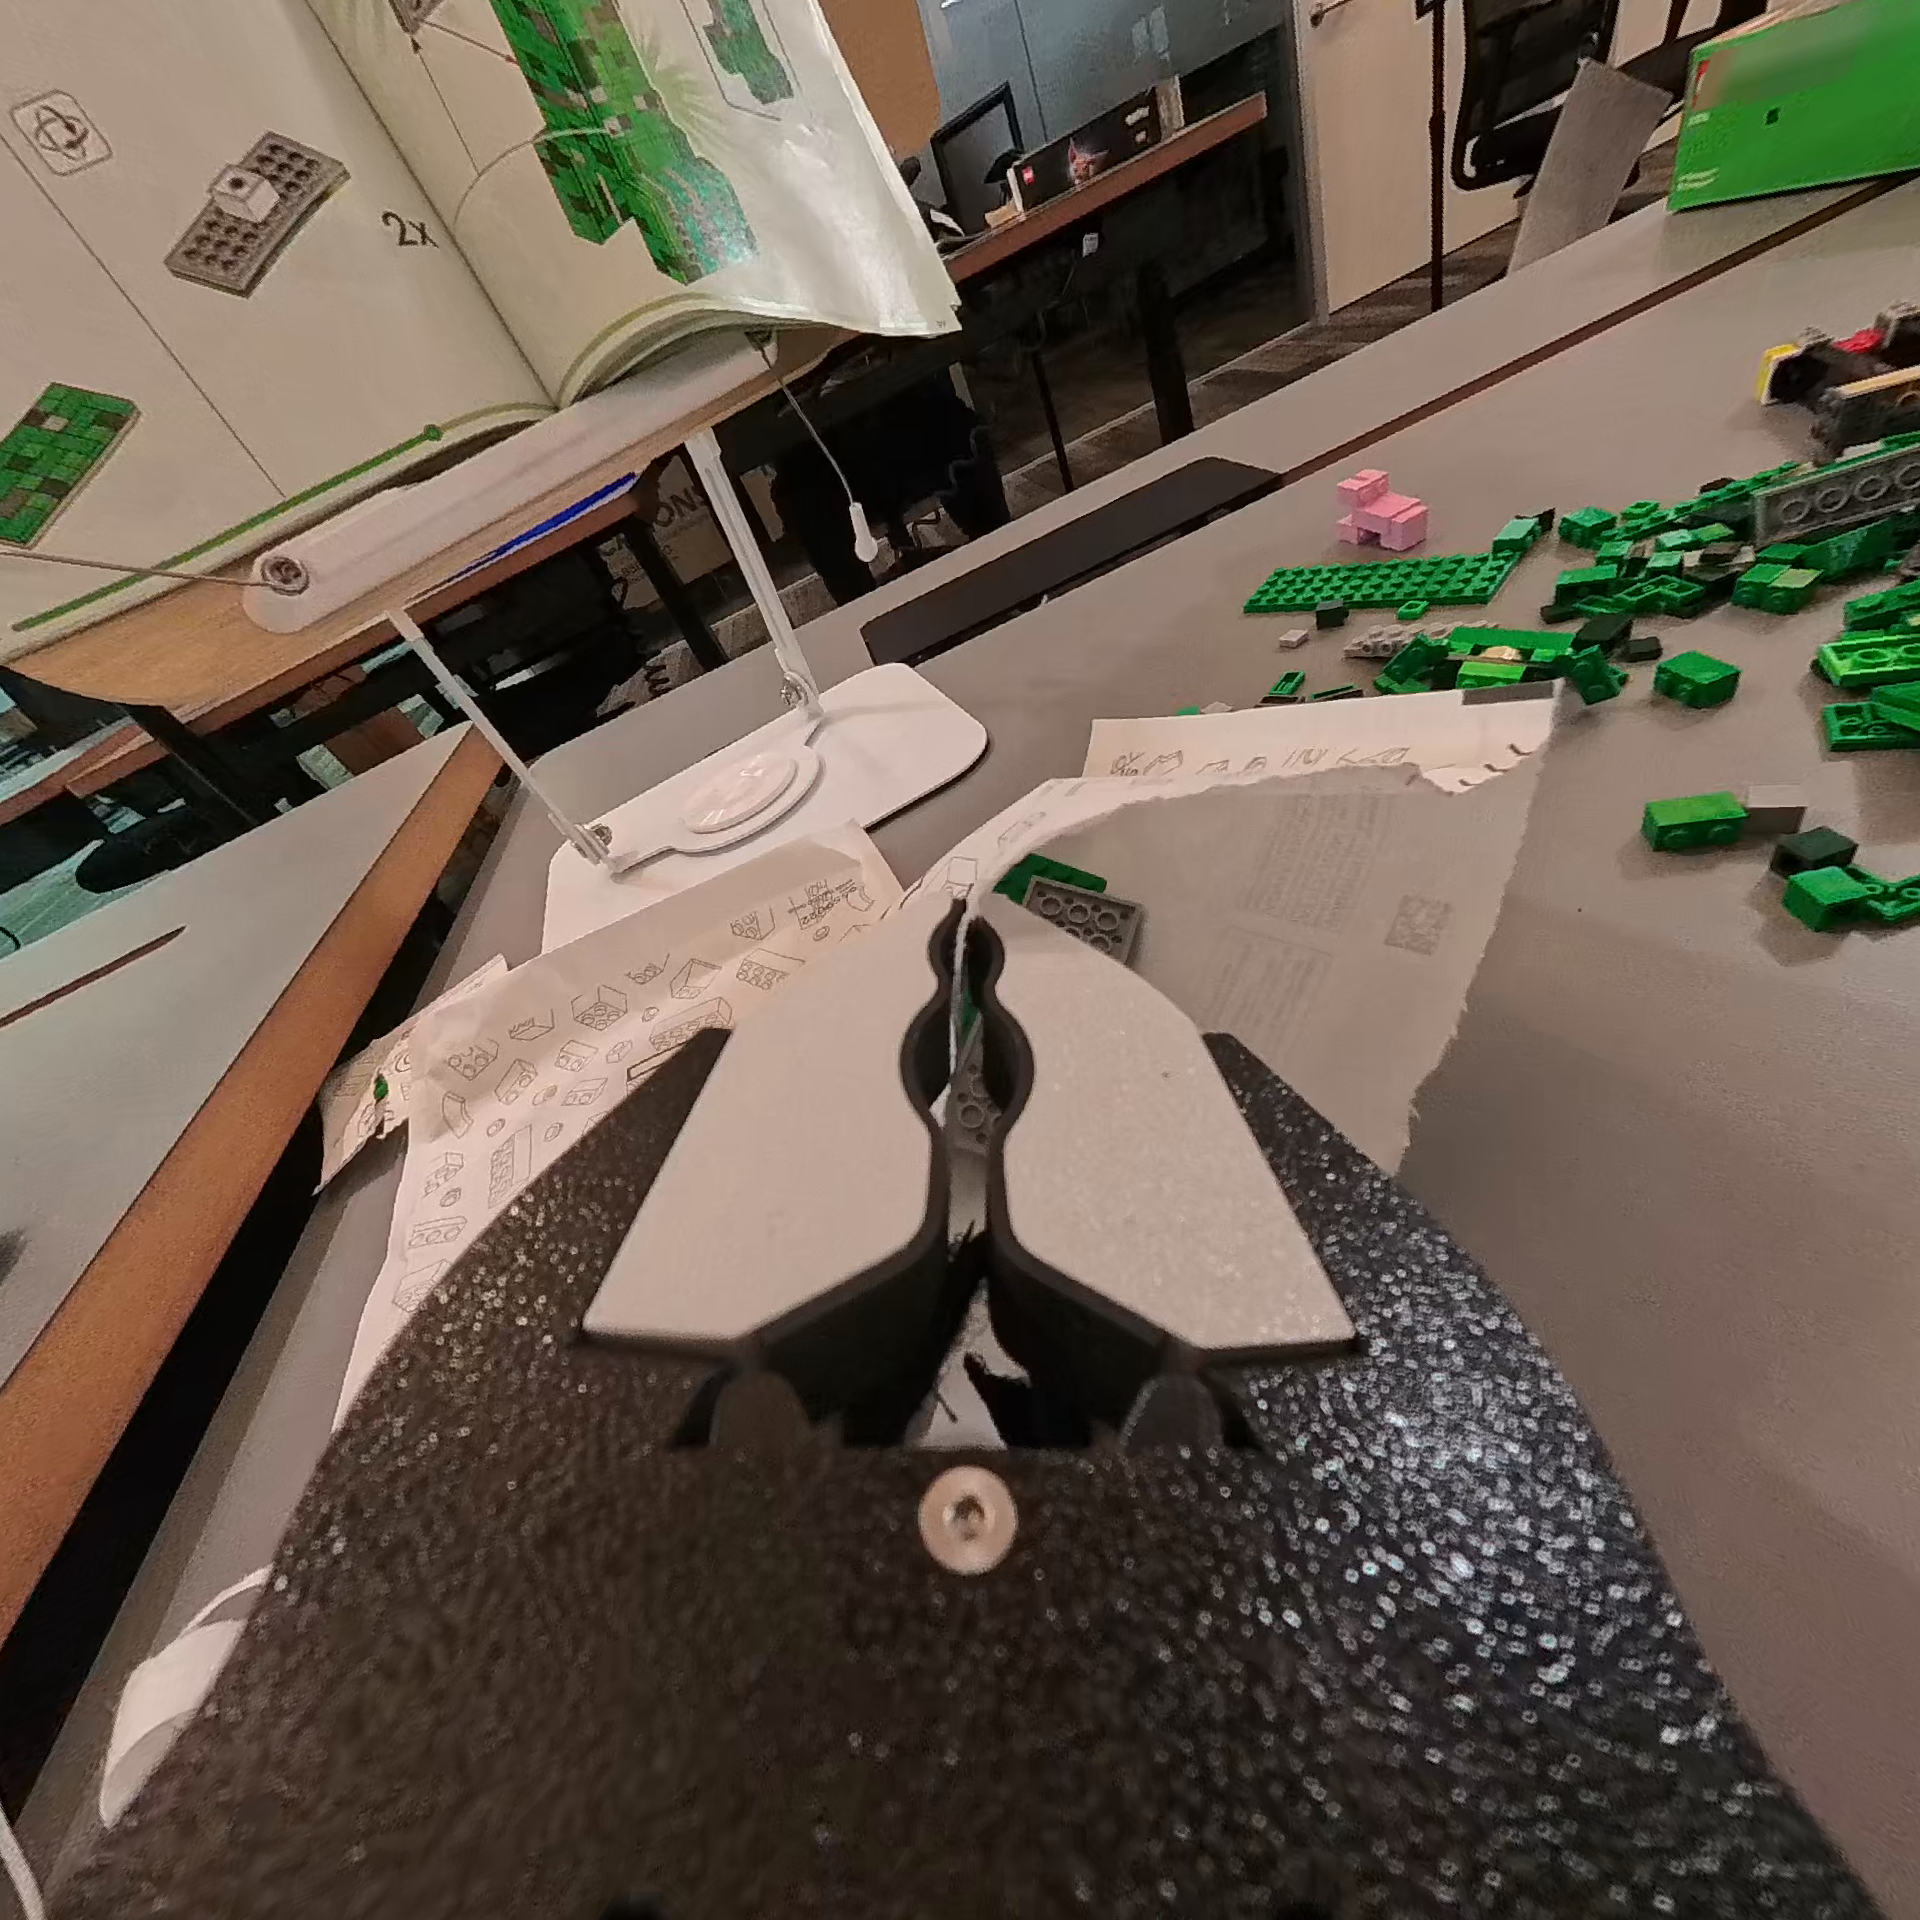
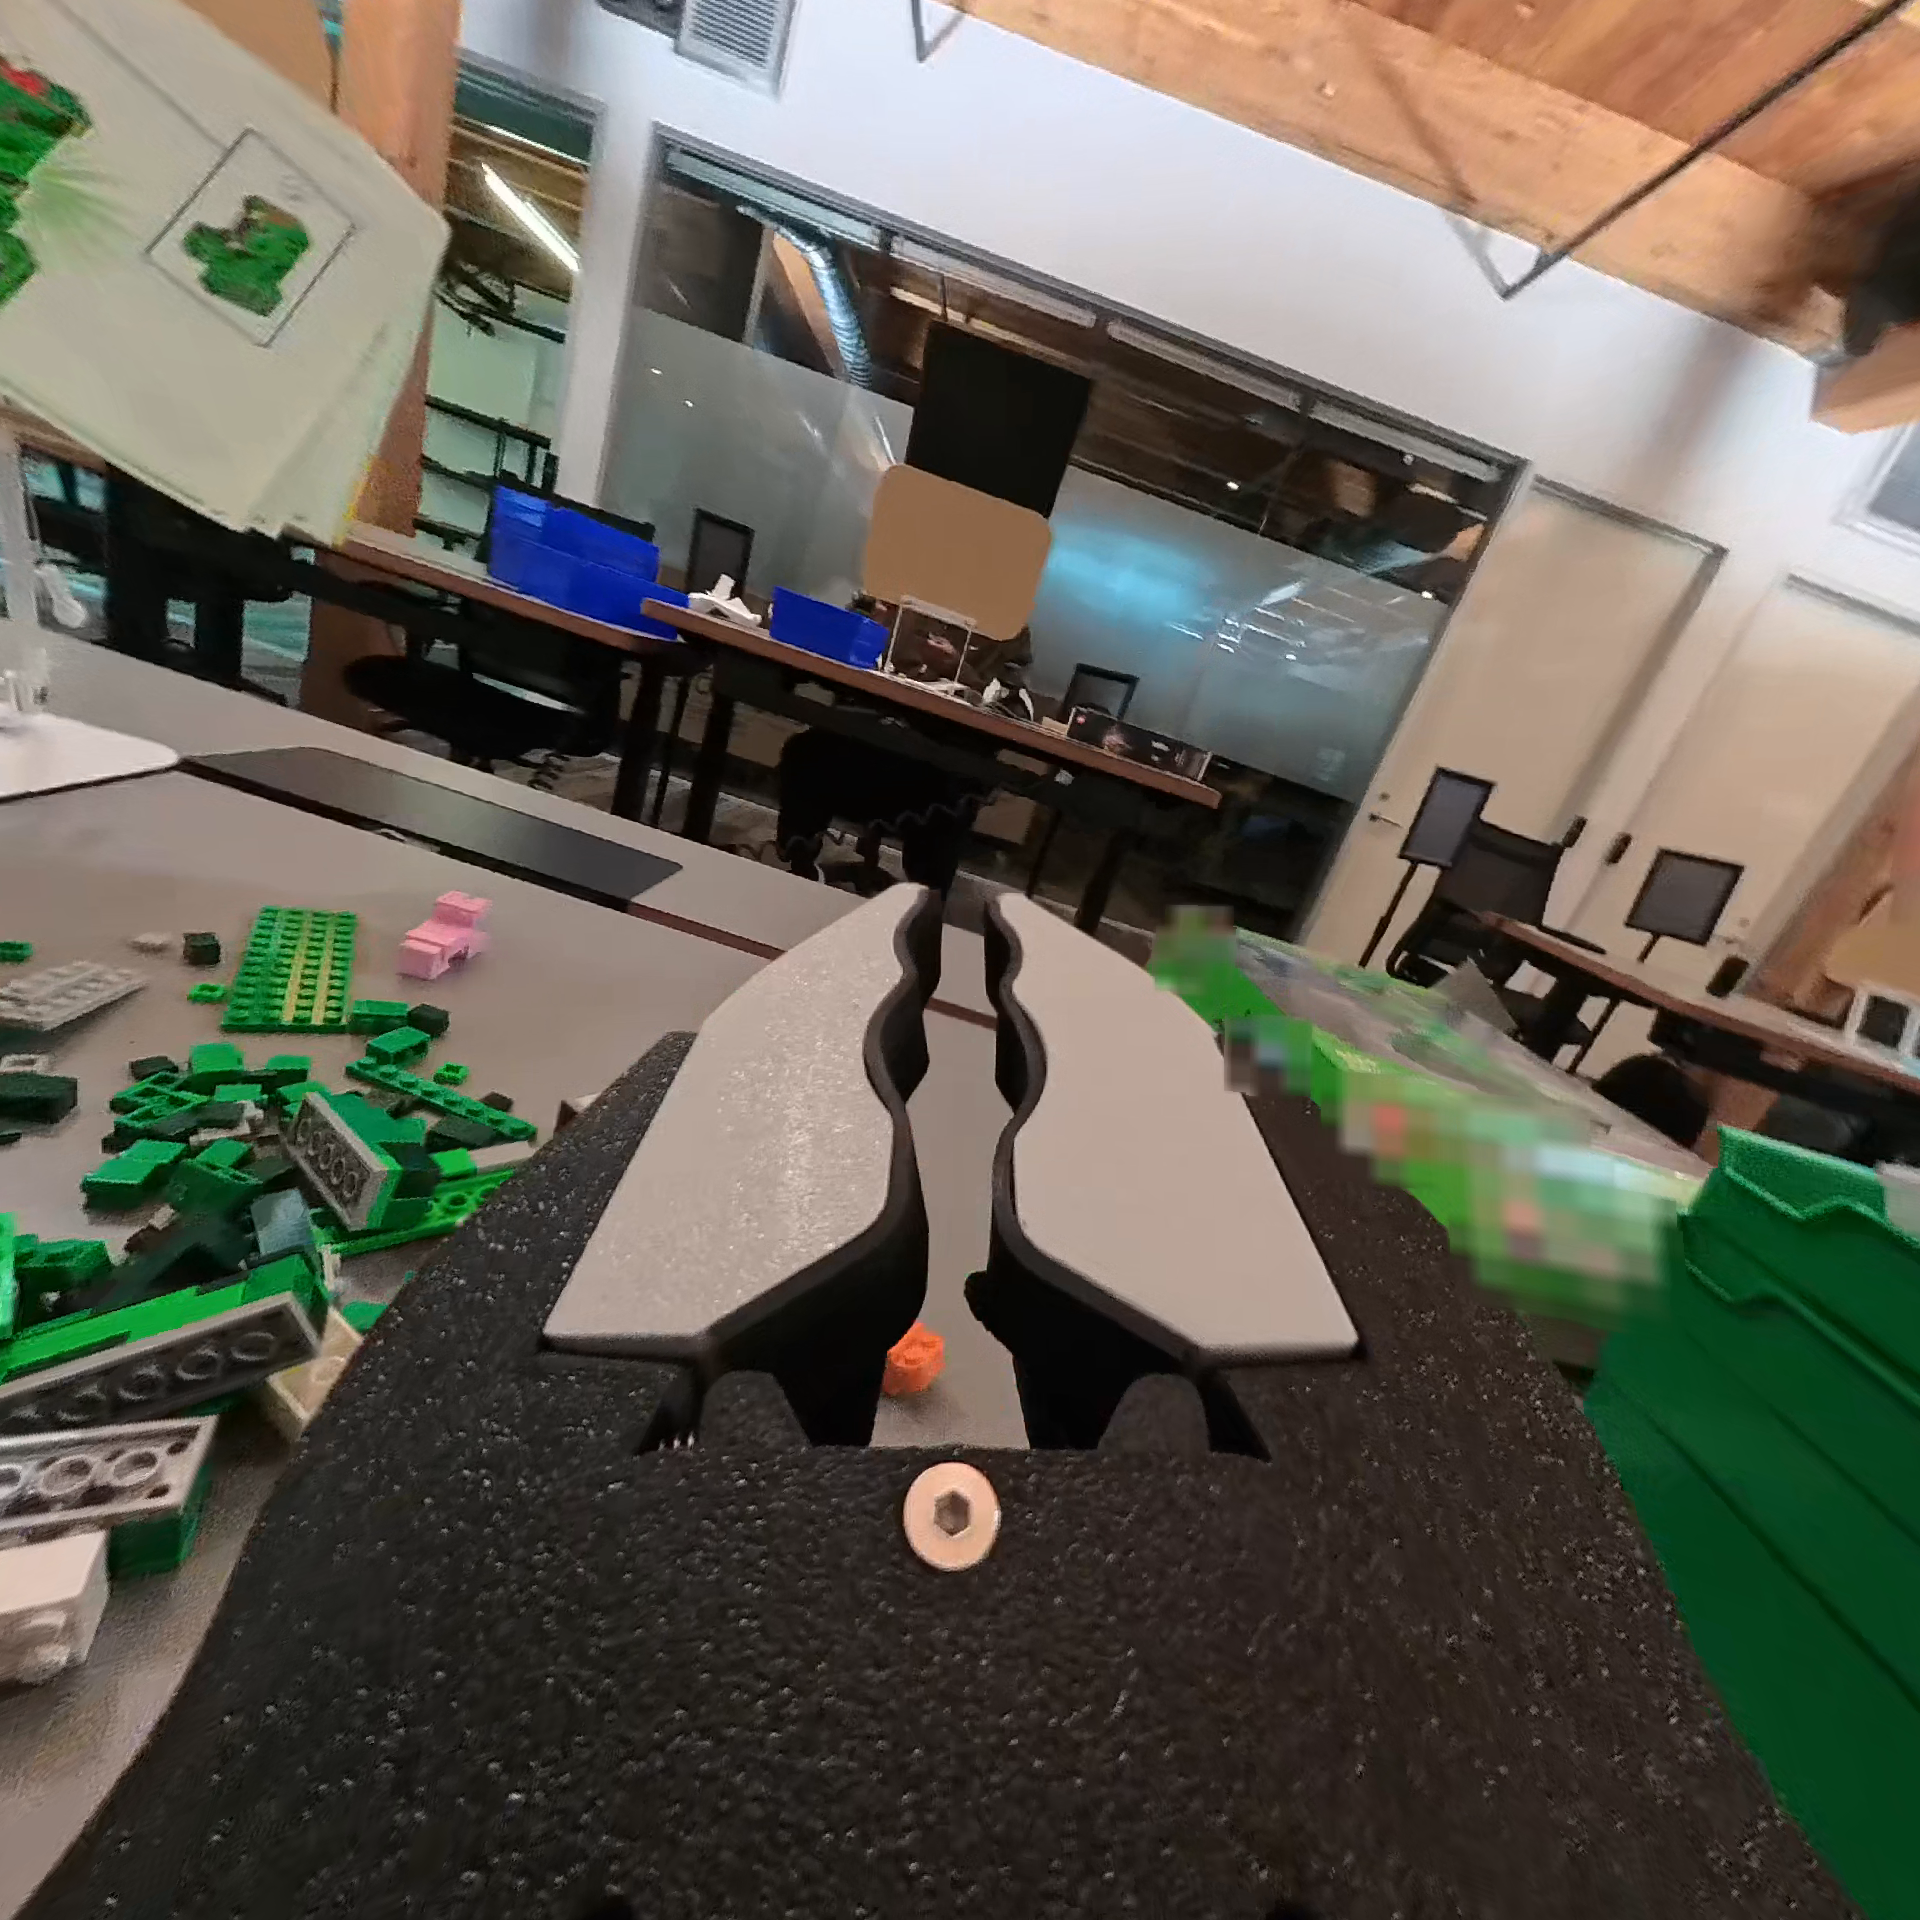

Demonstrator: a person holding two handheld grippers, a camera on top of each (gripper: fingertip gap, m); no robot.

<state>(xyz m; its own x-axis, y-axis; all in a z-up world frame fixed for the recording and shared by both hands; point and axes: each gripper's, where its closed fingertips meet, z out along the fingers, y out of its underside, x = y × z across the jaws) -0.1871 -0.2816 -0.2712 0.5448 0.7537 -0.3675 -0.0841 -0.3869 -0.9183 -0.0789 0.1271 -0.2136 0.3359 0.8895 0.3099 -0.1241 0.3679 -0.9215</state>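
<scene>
Two grippers, one pinching paper, one empty.
The left gripper [image 1: 961, 935] has its jaws clenched on the torn edge of a white paper bag [image 1: 1299, 894], lifting it off the table [image 1: 1662, 1195], so a grey plate [image 1: 1081, 914] shows just beyond the tips. The right gripper [image 2: 961, 914] hangs raised, jaws slightly parted and empty; green bricks [image 2: 239, 1132] lie low to their left, a green box [image 2: 1455, 1091] to their right.

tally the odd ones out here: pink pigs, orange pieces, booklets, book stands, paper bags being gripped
pink brick pig: 1
orange round piece: 1
open instruction booklet: 1
white book stand: 1
torn paper bag pinched in the left gripper: 1
total: 5
</scene>
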